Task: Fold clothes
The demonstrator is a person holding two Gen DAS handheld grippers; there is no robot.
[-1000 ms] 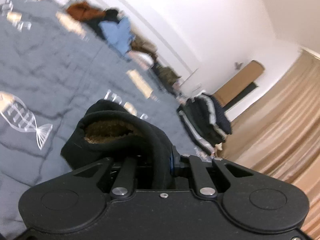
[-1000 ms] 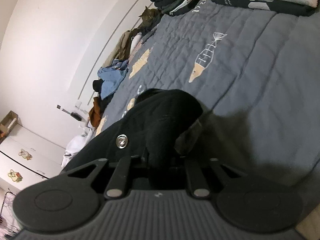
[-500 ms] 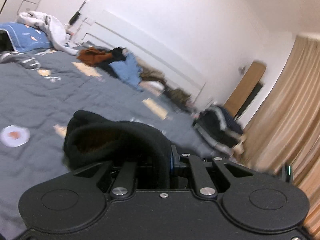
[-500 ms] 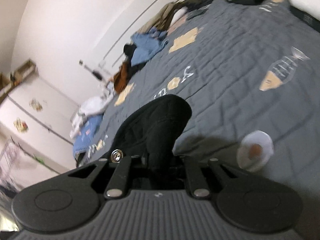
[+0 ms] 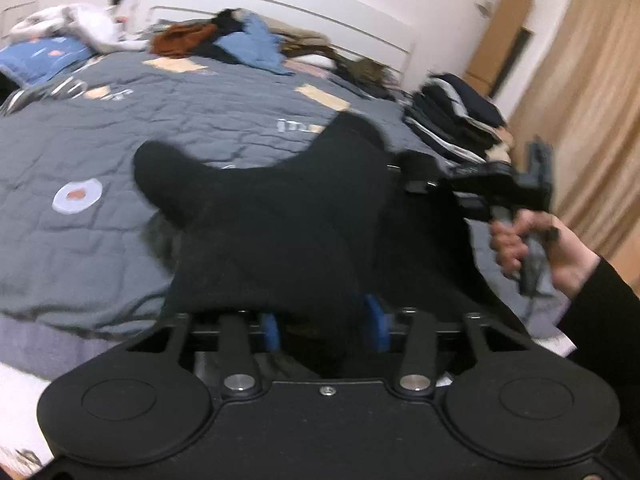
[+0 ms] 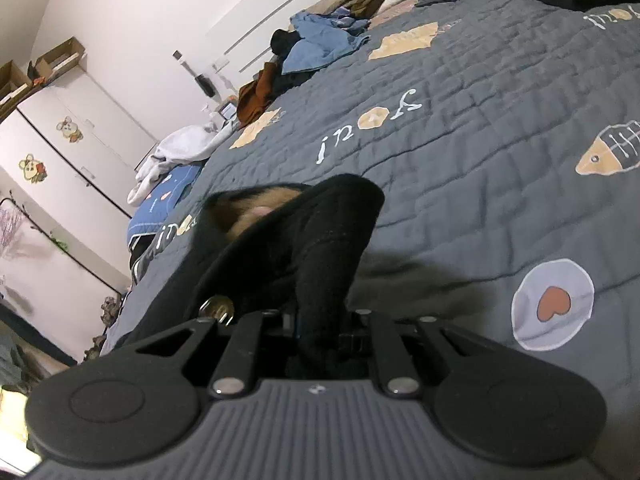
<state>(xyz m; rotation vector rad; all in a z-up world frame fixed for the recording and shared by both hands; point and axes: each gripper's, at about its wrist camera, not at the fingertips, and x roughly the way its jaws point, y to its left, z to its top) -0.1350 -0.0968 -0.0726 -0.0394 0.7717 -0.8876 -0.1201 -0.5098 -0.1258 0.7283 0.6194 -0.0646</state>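
Left gripper [image 5: 326, 320]: jaws opening, black garment [image 5: 288, 224] lying between them.
Right gripper [image 6: 320, 320]: jaws pinching the garment.

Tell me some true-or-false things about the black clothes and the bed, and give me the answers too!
1. The black garment is held up over a grey quilt. True.
2. The right gripper is wide open with nothing in it. False: it is shut on the black garment.
3. A hand shows in the left wrist view, gripping the handle of the other gripper. True.
4. The quilt is plain, with no pictures. False: it has a fish, a heart in a circle and letters.
5. A blue garment lies in the pile at the far side of the bed. True.
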